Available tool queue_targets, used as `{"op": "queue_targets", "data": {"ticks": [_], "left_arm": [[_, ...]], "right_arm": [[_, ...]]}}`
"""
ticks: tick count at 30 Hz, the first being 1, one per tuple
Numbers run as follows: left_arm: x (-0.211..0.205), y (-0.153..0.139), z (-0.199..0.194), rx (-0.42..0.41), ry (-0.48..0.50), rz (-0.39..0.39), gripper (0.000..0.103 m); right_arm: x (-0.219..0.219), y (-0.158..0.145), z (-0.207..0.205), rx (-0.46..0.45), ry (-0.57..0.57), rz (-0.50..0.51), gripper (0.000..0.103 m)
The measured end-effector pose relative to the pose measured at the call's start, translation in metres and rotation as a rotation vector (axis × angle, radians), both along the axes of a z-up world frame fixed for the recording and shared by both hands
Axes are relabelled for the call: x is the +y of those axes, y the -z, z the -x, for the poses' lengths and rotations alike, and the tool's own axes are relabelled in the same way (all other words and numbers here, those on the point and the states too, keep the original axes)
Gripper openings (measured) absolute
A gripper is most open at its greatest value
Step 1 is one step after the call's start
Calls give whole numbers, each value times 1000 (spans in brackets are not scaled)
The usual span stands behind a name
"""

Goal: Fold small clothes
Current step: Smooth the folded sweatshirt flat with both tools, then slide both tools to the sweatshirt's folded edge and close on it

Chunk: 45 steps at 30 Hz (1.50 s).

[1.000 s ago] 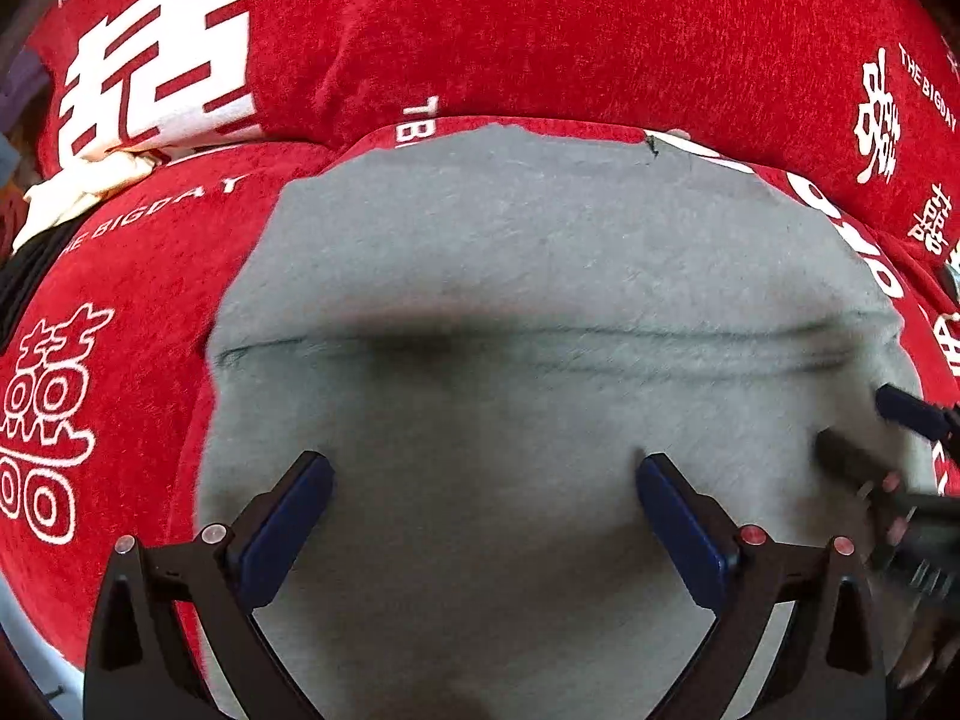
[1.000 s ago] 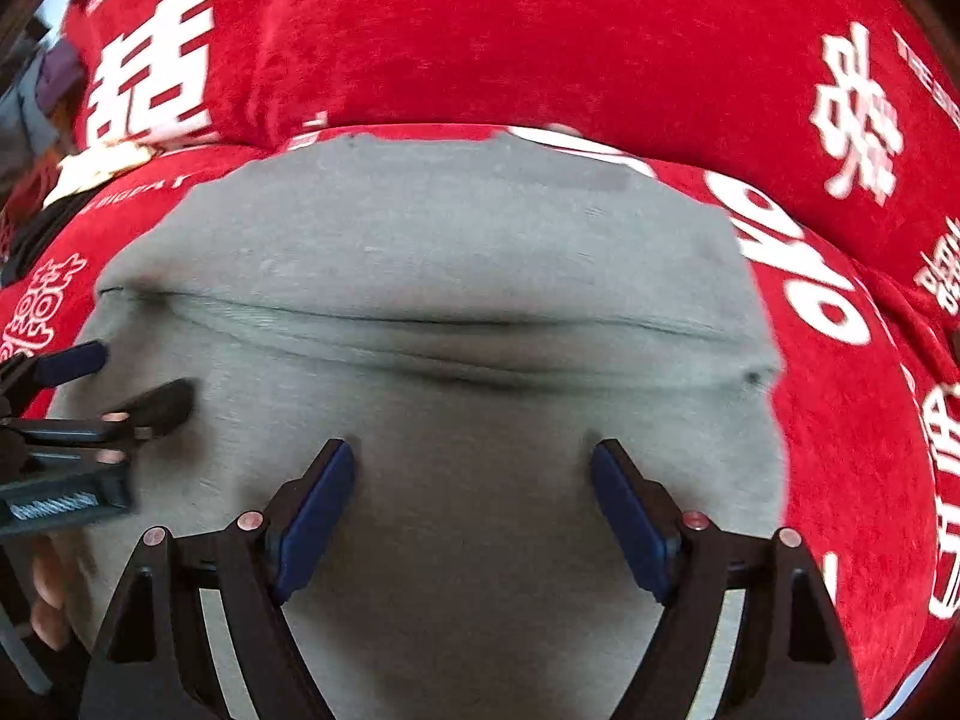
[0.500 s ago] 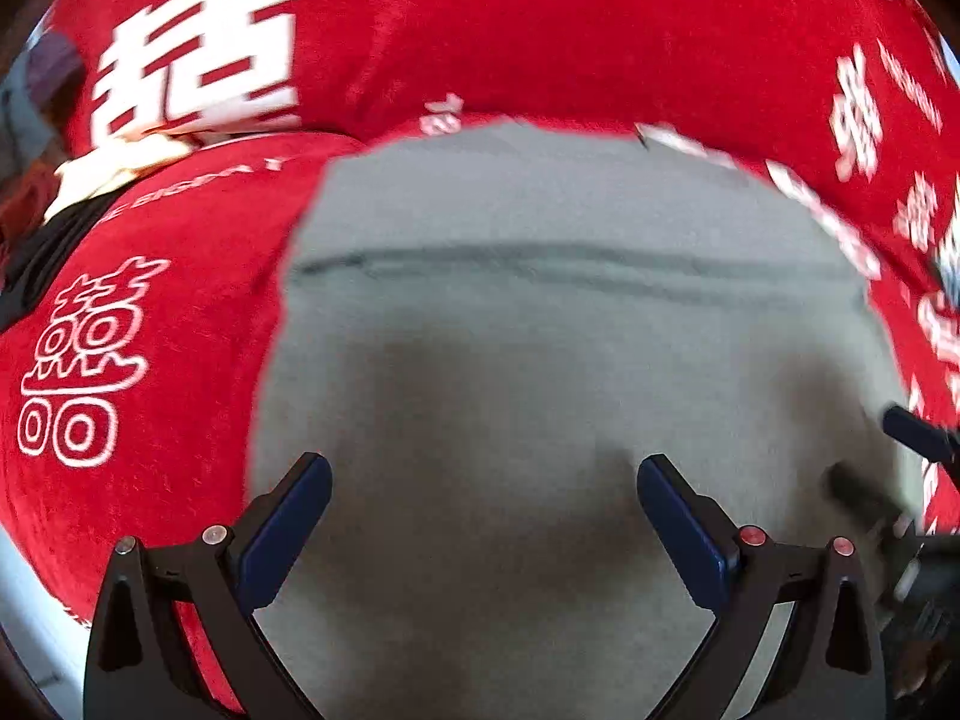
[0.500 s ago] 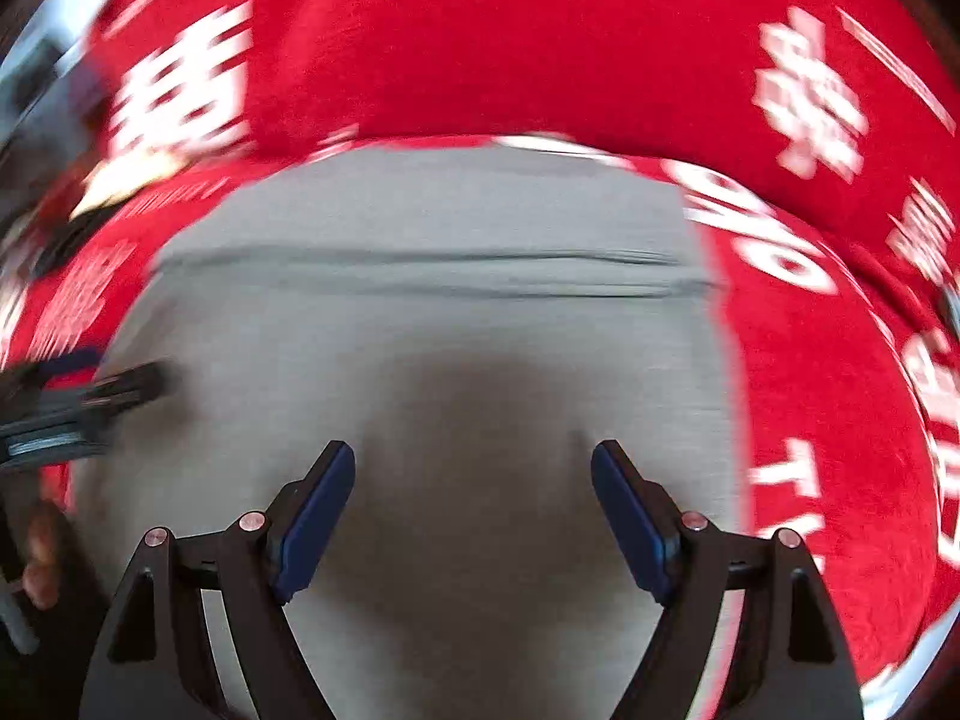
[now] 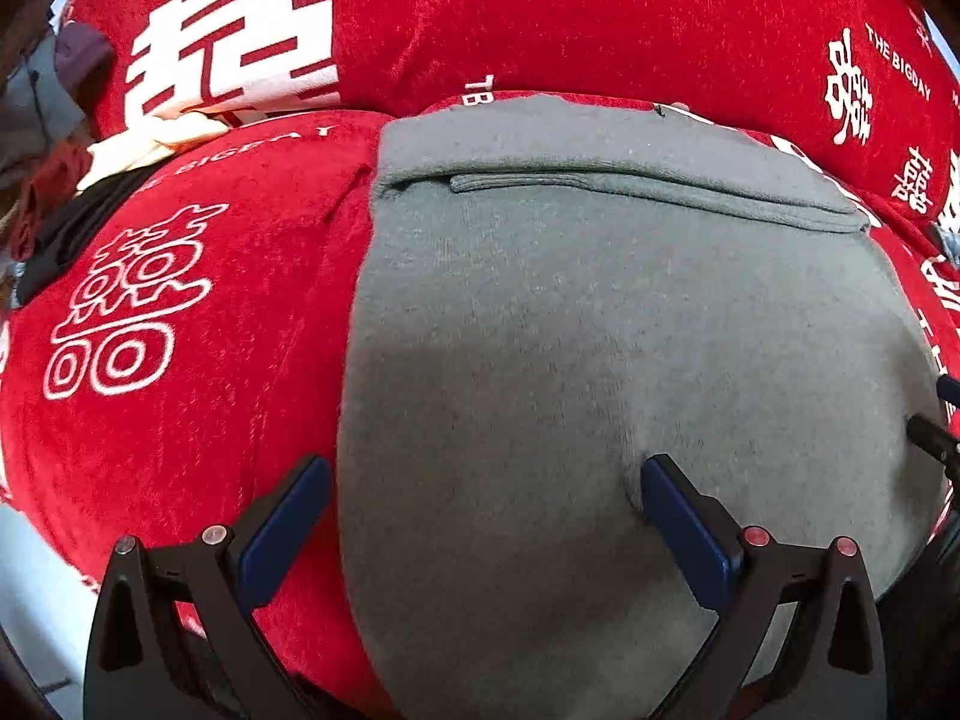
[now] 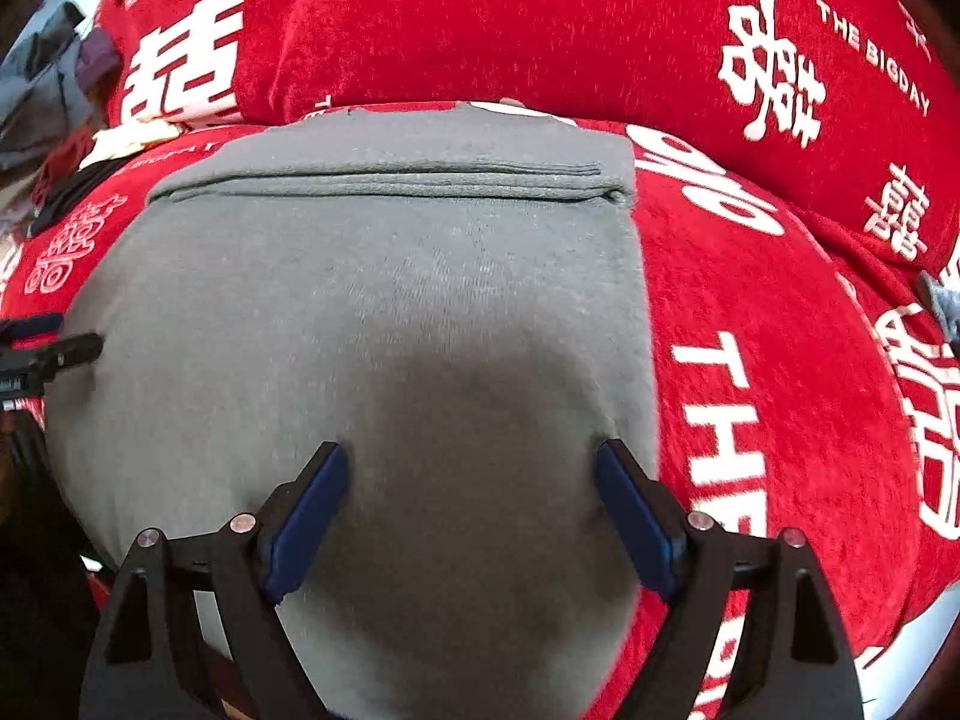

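Note:
A grey garment (image 5: pixel 600 300) lies folded flat on a red sofa seat (image 5: pixel 180 312), with a doubled hem lip across its far end. My left gripper (image 5: pixel 483 468) is open and straddles the garment's near left edge. Its left finger hangs over red fabric, and its right fingertip (image 5: pixel 657 471) dents the grey cloth. In the right wrist view the same garment (image 6: pixel 390 276) fills the middle. My right gripper (image 6: pixel 471 453) is open above its near right part, with the right fingertip (image 6: pixel 609 456) at the cloth's right edge. Nothing is pinched. Each view shows the other gripper at its edge: the right gripper (image 5: pixel 927 438) and the left gripper (image 6: pixel 72 348).
A red back cushion (image 5: pixel 540 18) with white characters rises behind the seat. Loose cream, black and dark red clothes (image 5: pixel 102 180) are piled at the far left. A small grey item (image 6: pixel 939 300) pokes in at the right. Pale floor (image 5: pixel 30 588) shows beyond the seat's front.
Both grippers drew back toward the garment's near end, so the hem lip sits farther up the views. The left one shifted left over the cloth's edge, the right one toward the right edge.

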<state>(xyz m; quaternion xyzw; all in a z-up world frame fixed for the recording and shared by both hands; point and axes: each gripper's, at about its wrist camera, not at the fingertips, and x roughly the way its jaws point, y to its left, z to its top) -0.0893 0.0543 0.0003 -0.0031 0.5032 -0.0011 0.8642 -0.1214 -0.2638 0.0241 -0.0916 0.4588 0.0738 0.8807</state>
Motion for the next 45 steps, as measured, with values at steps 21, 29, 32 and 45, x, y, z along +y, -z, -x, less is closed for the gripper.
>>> {"op": "queue_targets", "data": {"ticks": [21,29,32,45], "left_arm": [[-44,12,34,-4,94,11,103],[-30,13,40,43,52,18,103],[-21,8,43,59,39,19,103],[-54,31,64,151,249,-86,103]], "right_arm": [[25,20,56,-3,-197,35,92],[13,18,58,34,-155,50,92],[23,11,63,6,-149,117,92],[105,36,86,-45,-433,219,92]]}}
